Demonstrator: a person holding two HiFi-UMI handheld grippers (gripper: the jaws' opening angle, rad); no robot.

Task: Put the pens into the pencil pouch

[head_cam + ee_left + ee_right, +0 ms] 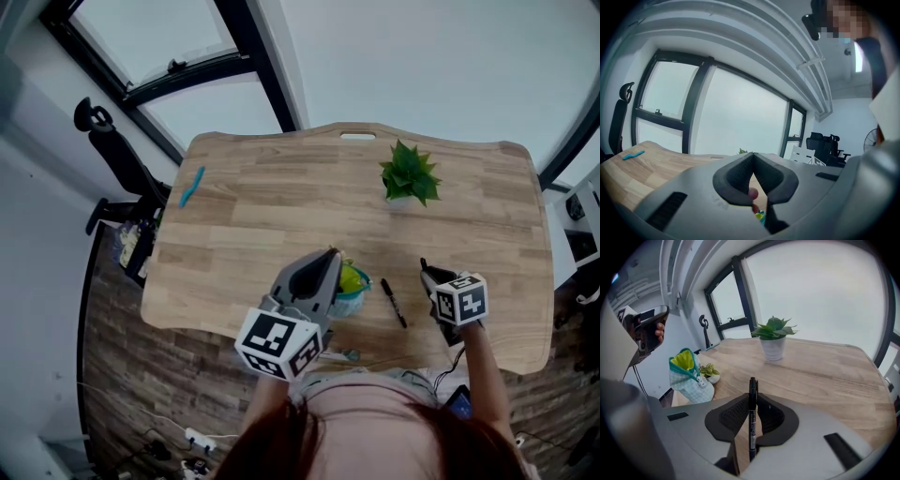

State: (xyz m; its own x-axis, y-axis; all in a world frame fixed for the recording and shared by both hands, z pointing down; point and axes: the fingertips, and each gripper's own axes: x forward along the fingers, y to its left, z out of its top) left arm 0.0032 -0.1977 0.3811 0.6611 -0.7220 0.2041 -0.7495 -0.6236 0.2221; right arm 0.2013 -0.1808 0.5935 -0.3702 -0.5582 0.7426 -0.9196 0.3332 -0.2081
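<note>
Right gripper [753, 399] tight on black pen [751, 437], open pencil pouch [687, 377] nearby

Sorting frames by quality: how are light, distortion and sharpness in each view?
Head view: soft even daylight, desk sharp, no hard shadows. Left gripper view: strong fisheye, dark corners, window washed out. Right gripper view: same fisheye, pen crisp, plant sharp against white glare.

Before you, a potted plant [410, 175] stands on the wooden surface [281, 206], with a black chair [112, 150] off its left edge.
</note>
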